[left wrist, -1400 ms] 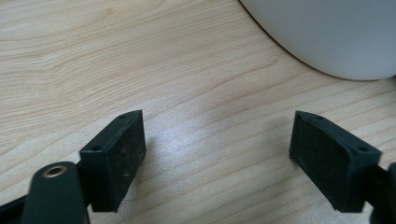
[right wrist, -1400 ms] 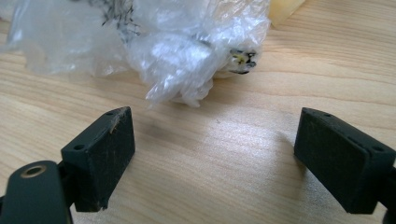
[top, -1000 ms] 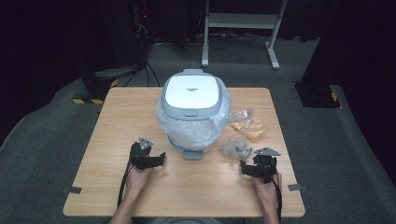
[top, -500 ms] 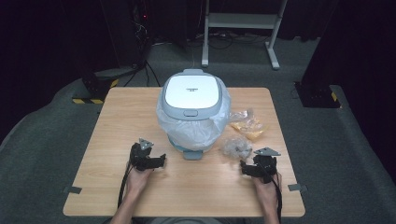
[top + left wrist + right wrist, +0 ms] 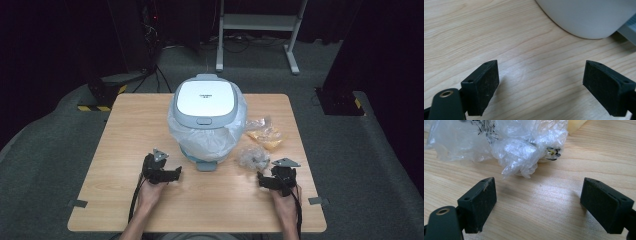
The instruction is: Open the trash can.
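Left claw [image 5: 172, 173]: jaws spread wide, grasping nothing, low over the wooden bench [image 5: 125, 130], aimed toward the base of the bin. Right claw [image 5: 264, 181]: jaws likewise spread, empty, just short of a crumpled clear plastic bag [image 5: 524, 150]. Centre of bench: 1 lidded bin [image 5: 205, 100], white lid, clear liner draped over its sides. Right of bin: 1 bag with yellow contents [image 5: 265, 134], beyond the crumpled one.
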A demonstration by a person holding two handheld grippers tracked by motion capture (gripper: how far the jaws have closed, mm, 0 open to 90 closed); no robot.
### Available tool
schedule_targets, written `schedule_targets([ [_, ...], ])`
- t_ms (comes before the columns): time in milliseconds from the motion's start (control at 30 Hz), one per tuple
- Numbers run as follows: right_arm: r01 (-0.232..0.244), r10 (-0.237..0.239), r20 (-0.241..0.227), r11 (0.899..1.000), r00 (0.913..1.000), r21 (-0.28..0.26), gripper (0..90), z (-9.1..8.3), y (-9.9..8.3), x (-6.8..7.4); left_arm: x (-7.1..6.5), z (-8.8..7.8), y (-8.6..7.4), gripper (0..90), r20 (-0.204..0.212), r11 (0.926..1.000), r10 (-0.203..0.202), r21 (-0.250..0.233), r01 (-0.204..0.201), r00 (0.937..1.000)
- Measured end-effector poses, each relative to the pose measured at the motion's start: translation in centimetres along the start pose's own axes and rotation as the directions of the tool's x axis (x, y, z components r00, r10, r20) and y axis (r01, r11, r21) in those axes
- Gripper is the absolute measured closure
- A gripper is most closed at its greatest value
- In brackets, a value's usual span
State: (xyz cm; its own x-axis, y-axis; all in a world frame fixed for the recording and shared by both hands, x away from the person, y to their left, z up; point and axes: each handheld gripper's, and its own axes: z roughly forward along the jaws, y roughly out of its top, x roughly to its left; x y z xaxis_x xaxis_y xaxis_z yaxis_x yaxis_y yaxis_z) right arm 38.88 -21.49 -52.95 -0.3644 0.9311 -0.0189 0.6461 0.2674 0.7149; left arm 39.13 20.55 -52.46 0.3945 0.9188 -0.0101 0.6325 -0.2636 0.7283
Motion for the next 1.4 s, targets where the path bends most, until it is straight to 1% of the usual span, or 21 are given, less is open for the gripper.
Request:
schedule_targets([
  [100, -0.001, 0.001, -0.001, 1.000, 1.0000, 0.001, 13.3, 0.0, 0.0, 0.0, -0.4, 0.1, 0.1, 13.1, 0.018, 0.9999, 0.011, -0.001, -0.011, 0.9998],
  [167, 0.000, 0.000, 0.000, 1.000, 1.0000, 0.000, 13.3, 0.0, 0.0, 0.0, -0.6, 0.0, 0.2, 13.0, 0.025, 0.9999, 0.011, -0.001, -0.011, 0.9996],
  [400, 0.001, -0.001, -0.002, 1.000, 1.0000, -0.001, 13.7, 0.0, 0.0, 0.0, -1.2, -0.1, 0.8, 12.4, 0.043, 0.9997, 0.024, -0.004, -0.024, 0.9988],
  [433, 0.001, -0.001, -0.002, 1.000, 1.0000, -0.001, 13.8, 0.0, 0.0, 0.0, -1.3, -0.1, 0.9, 12.0, 0.046, 0.9996, 0.029, -0.005, -0.029, 0.9985],
  [467, 0.001, -0.001, -0.002, 1.000, 1.0000, -0.001, 13.8, 0.0, 0.0, 0.0, -1.6, -0.1, 1.1, 11.5, 0.061, 0.9996, 0.029, 0.000, -0.029, 0.9977],
  [533, 0.001, -0.001, -0.002, 1.000, 1.0000, -0.001, 13.8, 0.0, 0.0, 0.0, -1.7, -0.2, 1.2, 11.3, 0.065, 0.9993, 0.036, -0.002, -0.036, 0.9973],
  [633, 0.000, 0.000, -0.002, 1.000, 1.0000, -0.004, 14.2, 0.0, 0.0, 0.1, -2.1, -0.1, 1.6, 11.3, 0.086, 0.9988, 0.048, 0.000, -0.048, 0.9952],
  [833, 0.001, -0.001, -0.003, 1.000, 1.0000, -0.003, 14.2, 0.0, 0.0, 0.1, -2.5, -0.1, 1.9, 11.0, 0.098, 0.9987, 0.050, -0.003, -0.050, 0.9940],
  [933, 0.001, -0.001, -0.003, 1.000, 1.0000, -0.004, 14.2, 0.0, 0.0, 0.1, -2.6, -0.1, 2.1, 11.3, 0.105, 0.9994, 0.034, -0.010, -0.033, 0.9939],
  [967, 0.001, -0.001, -0.003, 1.000, 1.0000, -0.004, 14.2, 0.0, 0.0, 0.1, -2.7, 0.0, 2.2, 11.9, 0.116, 0.9997, 0.024, -0.011, -0.023, 0.9930],
  [1033, 0.001, -0.001, -0.003, 1.000, 1.0000, -0.004, 14.2, 0.0, 0.0, 0.1, -2.7, 0.1, 2.4, 12.5, 0.112, 0.9995, 0.030, -0.014, -0.029, 0.9932],
  [1200, 0.000, 0.000, -0.003, 1.000, 1.0000, -0.004, 14.2, 0.0, 0.0, 0.1, -3.3, 0.2, 2.8, 13.2, 0.120, 0.9991, 0.041, -0.016, -0.039, 0.9919],
  [1233, 0.001, -0.001, -0.002, 1.000, 1.0000, -0.004, 14.2, 0.0, 0.0, 0.1, -3.5, 0.4, 2.9, 13.3, 0.124, 0.9991, 0.039, -0.021, -0.036, 0.9915],
  [1367, 0.000, 0.000, -0.003, 1.000, 1.0000, -0.004, 14.2, 0.0, 0.0, 0.1, -3.8, 0.6, 3.1, 13.8, 0.131, 0.9992, 0.036, -0.025, -0.032, 0.9908],
  [1400, 0.000, 0.000, -0.003, 1.000, 1.0000, -0.004, 14.2, 0.0, 0.0, 0.1, -3.9, 0.6, 3.2, 13.8, 0.137, 0.9994, 0.029, -0.020, -0.027, 0.9901],
])
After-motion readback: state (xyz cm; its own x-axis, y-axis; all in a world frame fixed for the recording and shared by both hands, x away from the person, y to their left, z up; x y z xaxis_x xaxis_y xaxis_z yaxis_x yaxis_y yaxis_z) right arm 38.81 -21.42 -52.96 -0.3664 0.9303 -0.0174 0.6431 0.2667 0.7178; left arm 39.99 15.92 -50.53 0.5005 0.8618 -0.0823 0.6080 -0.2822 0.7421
